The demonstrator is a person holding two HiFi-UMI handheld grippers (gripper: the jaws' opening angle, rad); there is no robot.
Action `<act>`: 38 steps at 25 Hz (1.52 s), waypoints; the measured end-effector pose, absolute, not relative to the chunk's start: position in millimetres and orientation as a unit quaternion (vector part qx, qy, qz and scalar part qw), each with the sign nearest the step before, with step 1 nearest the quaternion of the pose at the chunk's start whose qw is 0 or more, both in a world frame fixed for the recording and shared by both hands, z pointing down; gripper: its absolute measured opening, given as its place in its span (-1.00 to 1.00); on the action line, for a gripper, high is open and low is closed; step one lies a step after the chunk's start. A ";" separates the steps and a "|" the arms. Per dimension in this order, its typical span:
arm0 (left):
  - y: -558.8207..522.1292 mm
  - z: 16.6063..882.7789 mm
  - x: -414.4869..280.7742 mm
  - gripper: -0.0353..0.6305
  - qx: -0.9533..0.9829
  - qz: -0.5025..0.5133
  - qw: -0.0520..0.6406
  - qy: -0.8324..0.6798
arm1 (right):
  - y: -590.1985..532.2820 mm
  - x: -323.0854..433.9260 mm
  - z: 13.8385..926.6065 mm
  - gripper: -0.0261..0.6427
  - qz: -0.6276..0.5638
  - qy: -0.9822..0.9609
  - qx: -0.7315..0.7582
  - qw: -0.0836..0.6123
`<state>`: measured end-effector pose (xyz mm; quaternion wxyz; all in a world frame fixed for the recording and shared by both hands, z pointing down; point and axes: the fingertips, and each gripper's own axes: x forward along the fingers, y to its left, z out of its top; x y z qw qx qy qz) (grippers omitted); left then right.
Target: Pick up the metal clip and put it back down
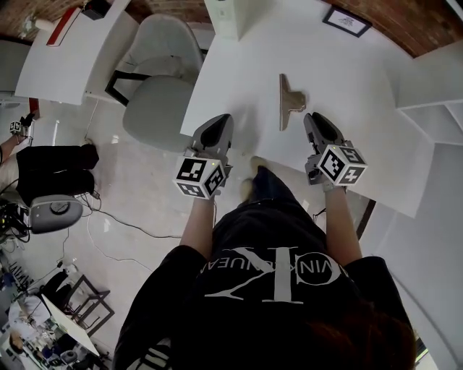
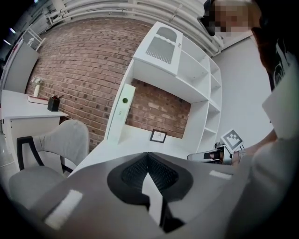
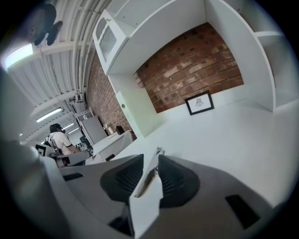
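Observation:
The bronze metal clip (image 1: 283, 101) lies flat on the white desk (image 1: 362, 108), lengthwise away from me, with nothing holding it. My right gripper (image 1: 312, 118) hovers just right of its near end without touching it. Its jaws stand a narrow slit apart, and a thin grey-brown sliver (image 3: 158, 156), seemingly the clip's edge, shows through the slit. My left gripper (image 1: 221, 120) is over the desk's front left corner, well left of the clip. In the left gripper view its pads (image 2: 140, 170) meet with nothing between them.
A small framed picture (image 1: 347, 22) stands at the back of the desk against the brick wall. A grey chair (image 1: 163, 79) sits left of the desk. White shelves (image 1: 434, 108) flank the right side. A person (image 3: 58, 140) stands far off in the room.

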<state>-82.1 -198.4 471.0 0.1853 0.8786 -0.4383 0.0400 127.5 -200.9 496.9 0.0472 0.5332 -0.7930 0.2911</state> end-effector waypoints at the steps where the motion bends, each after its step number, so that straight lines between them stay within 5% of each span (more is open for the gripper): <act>1: -200.4 473.0 -81.1 -0.86 0.878 0.041 0.186 -0.438 | -204.4 126.9 499.9 -0.74 0.296 -0.793 0.530 0.049; 38: -233.3 506.8 -67.9 -0.86 0.872 0.063 0.210 -0.438 | -257.8 109.9 565.1 -0.77 0.470 -0.734 0.487 0.053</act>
